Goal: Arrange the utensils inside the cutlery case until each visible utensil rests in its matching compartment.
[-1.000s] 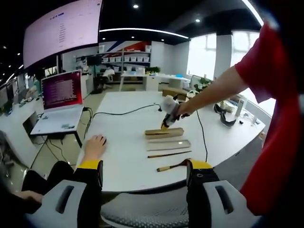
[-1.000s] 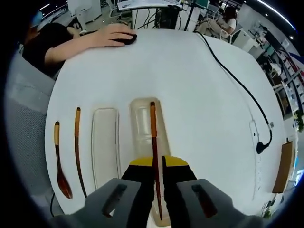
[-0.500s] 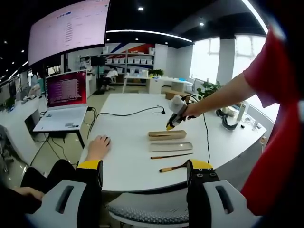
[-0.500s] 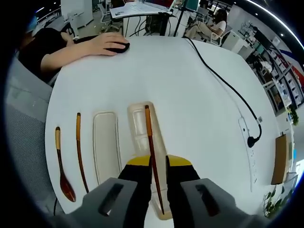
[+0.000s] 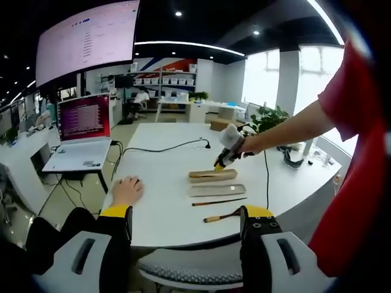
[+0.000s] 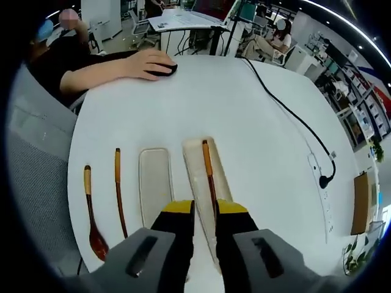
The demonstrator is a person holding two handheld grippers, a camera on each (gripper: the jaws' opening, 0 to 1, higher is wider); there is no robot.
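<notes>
In the right gripper view, my right gripper [image 6: 204, 210] is shut on a dark wooden chopstick [image 6: 208, 166]. The chopstick runs forward along the beige case tray [image 6: 194, 165], with its far tip near the tray's far end. Left of the tray lie the case lid [image 6: 154, 183], a second chopstick [image 6: 119, 190] and a wooden spoon [image 6: 93, 210]. In the left gripper view, my left gripper [image 5: 186, 213] is open and held well back from the table. From there the tray [image 5: 211, 176], lid [image 5: 217, 190], chopstick [image 5: 219, 201] and spoon [image 5: 221, 215] lie in a row. The right gripper [image 5: 221, 160] is at the tray's far end.
A seated person's hand [image 6: 149, 64] rests on a mouse at the white table's far side. A black cable [image 6: 293, 119] runs to a power strip [image 6: 321, 183]. A laptop [image 5: 78, 137] stands on a side desk. A grey chair [image 5: 189, 271] is at the near table edge.
The right gripper has lifted and drawn back slightly, so the tray and utensils look smaller and shifted right. The chopstick stays between its jaws over the tray. The left view barely moved.
</notes>
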